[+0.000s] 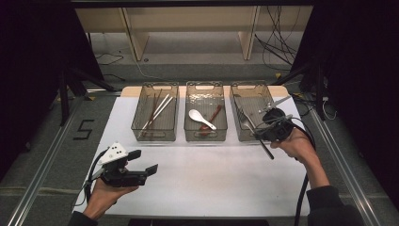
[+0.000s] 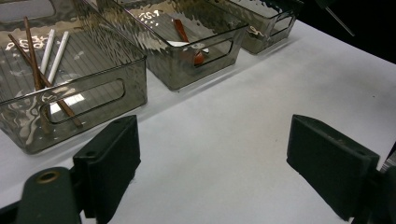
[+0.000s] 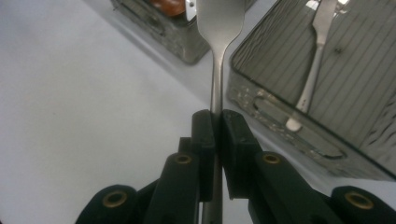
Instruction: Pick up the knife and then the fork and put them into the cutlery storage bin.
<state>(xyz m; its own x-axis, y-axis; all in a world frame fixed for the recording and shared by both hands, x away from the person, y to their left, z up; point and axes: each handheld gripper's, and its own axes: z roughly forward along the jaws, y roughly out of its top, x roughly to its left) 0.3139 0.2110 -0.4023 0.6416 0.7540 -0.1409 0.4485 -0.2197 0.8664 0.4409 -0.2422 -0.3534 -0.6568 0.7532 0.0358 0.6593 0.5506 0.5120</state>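
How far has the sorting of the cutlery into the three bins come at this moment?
Mostly done, it seems: chopsticks lie in the left bin, spoons in the middle bin, and a fork in the right bin. In hand: the right tongs are shut on a metal fork beside that bin. Left: dropping it in. The left tongs are open, holding nothing.

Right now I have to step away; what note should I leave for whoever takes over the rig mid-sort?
Right gripper: jaws shut on a metal fork, held by its handle above the near end of the right bin.
Left gripper: jaws open, nothing between them, over the white table.
Things: left bin holds chopsticks; middle bin holds a white spoon and a reddish-brown spoon; the right bin already has a fork.
Done: earlier cutlery sorted.
Left: probably set the held fork into the right bin and let go.
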